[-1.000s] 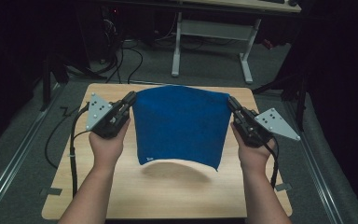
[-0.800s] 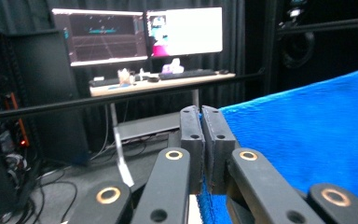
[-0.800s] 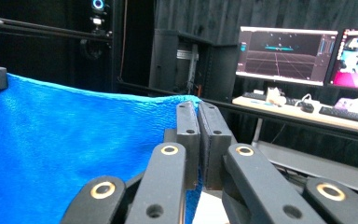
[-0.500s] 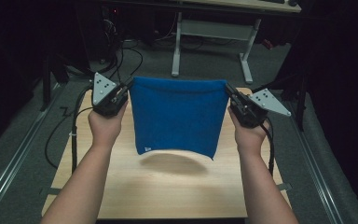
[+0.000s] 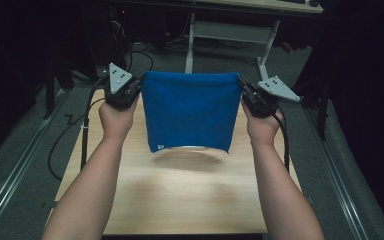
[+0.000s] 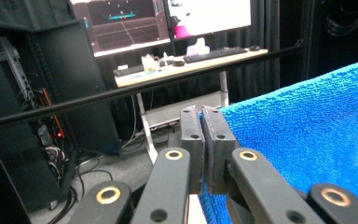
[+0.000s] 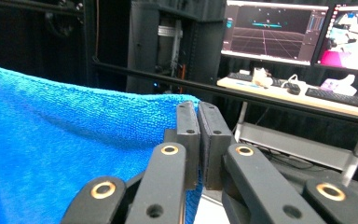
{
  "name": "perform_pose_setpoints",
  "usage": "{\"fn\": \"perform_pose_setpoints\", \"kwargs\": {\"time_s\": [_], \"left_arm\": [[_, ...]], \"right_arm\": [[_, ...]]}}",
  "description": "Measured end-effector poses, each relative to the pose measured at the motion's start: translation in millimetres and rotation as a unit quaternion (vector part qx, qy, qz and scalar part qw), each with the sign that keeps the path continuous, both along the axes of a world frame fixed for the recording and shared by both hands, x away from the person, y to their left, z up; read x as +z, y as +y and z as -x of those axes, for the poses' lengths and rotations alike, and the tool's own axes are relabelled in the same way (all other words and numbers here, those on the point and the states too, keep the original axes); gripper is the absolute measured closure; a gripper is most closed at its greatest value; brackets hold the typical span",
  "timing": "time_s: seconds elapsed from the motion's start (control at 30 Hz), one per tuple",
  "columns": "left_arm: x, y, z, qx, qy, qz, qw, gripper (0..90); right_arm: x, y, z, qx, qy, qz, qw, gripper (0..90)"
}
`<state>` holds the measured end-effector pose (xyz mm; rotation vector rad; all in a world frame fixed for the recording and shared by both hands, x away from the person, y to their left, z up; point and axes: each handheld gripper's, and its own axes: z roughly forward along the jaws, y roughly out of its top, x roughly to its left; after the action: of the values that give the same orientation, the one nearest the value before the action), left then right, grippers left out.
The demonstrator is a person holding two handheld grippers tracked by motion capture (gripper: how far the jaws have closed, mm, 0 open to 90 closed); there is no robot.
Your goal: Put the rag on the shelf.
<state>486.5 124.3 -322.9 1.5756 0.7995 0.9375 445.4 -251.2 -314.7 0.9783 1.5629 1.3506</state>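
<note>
Blue towel lifted clear of counter, hanging spread; left gripper and right gripper fingers each pinching a top corner. Lay-down or fold not yet done.

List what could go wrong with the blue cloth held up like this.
1. The left gripper and right gripper each pinch only a top corner of the blue cloth; a tug outward might pull a corner free and drop that side.
2. The cloth's lower edge hangs just above the wooden table; lowering it unevenly would likely leave it creased or bunched.
3. The top edge looks taut, so spreading the hands wider may strain the grip.
</note>
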Motion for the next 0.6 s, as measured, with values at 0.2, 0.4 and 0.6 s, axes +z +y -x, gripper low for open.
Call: {"fn": "perform_pose_setpoints", "kwargs": {"time_s": [0.2,0.4,0.6], "left_arm": [[-2.1,-1.9,-21.4,0.01,0.008,-0.02,0.9997,88.3],[-11.9,-3.4,-36.5,0.013,0.04,-0.023,0.9988,88.0],[-44.4,-1.8,-45.9,0.0,0.102,-0.002,0.9948,88.2]], "right_arm": [[0.9,1.8,-32.0,-0.006,0.011,0.02,0.9997,88.5],[-5.0,2.2,-44.2,-0.009,0.029,0.024,0.9992,88.5],[-31.4,2.1,-56.3,-0.013,0.071,0.039,0.9967,88.5]]}}
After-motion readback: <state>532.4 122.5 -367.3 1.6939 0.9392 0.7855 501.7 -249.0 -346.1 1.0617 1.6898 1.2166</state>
